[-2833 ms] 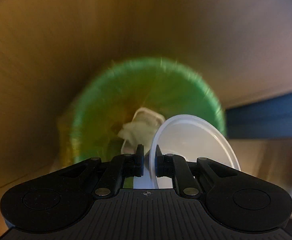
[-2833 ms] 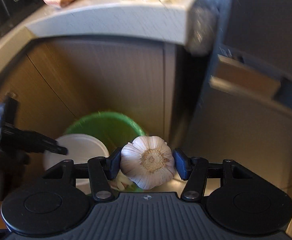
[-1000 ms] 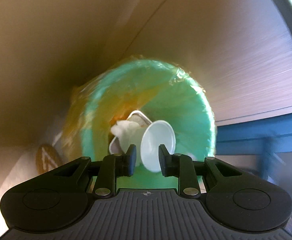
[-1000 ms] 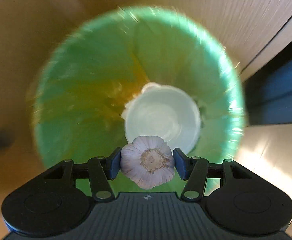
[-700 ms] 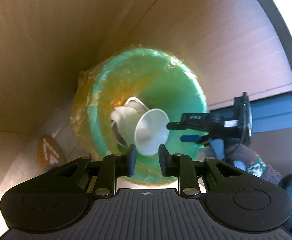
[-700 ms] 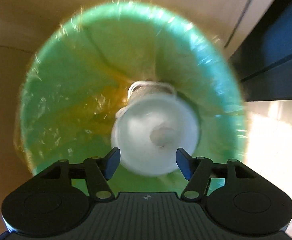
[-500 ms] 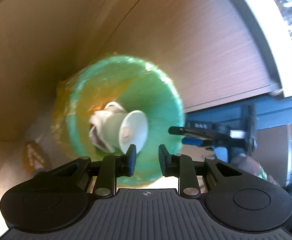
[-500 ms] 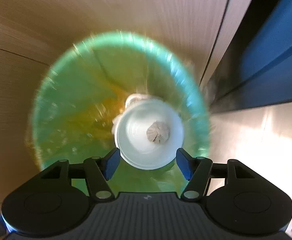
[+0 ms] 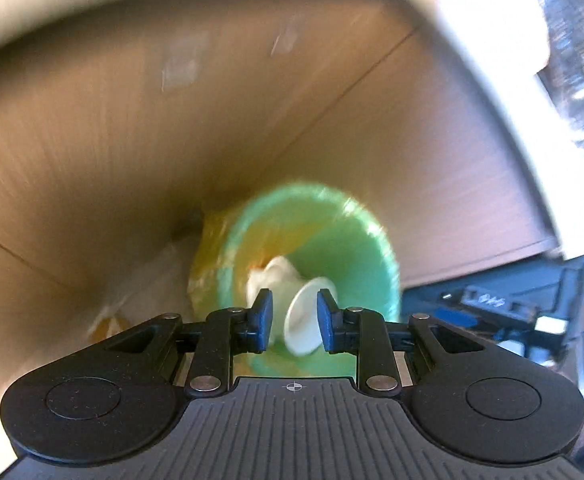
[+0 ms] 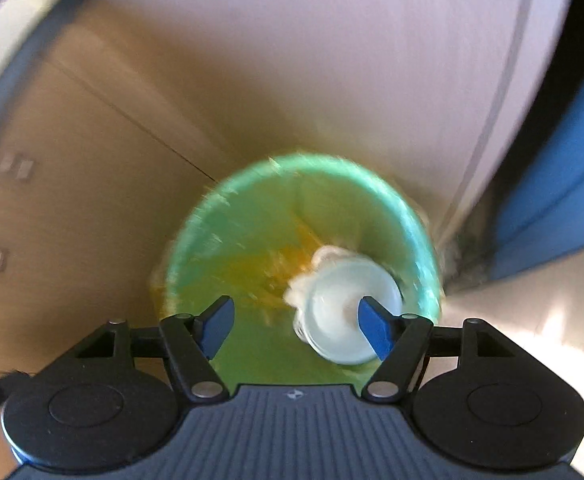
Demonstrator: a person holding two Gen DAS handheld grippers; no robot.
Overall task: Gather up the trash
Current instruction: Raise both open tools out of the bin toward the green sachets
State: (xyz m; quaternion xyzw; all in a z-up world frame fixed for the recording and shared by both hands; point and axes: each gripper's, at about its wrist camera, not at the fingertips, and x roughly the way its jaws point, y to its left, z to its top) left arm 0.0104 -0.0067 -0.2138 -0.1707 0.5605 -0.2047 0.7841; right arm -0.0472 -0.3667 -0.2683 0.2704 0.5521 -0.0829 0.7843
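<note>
A green trash bin (image 9: 356,248) with a yellowish liner stands on the floor against wooden cabinets; it also shows in the right wrist view (image 10: 260,240). Inside lies a white plastic bowl (image 9: 304,324), also in the right wrist view (image 10: 344,312), with a blurred pale lump in it that looks like the garlic (image 10: 352,304), beside crumpled white trash (image 9: 272,276). My left gripper (image 9: 291,320) is open and empty above the bin. My right gripper (image 10: 296,324) is open wide and empty above the bin.
Wooden cabinet doors (image 9: 132,140) and a pale countertop edge (image 9: 492,40) rise behind the bin. A dark blue unit (image 10: 564,160) stands to the right. My right gripper's body shows at the far right of the left wrist view (image 9: 504,312). Both views are motion-blurred.
My left gripper let the white bowl fall into the bin. My right gripper opened and dropped the garlic into the bowl. Both grippers have since pulled back up from the bin.
</note>
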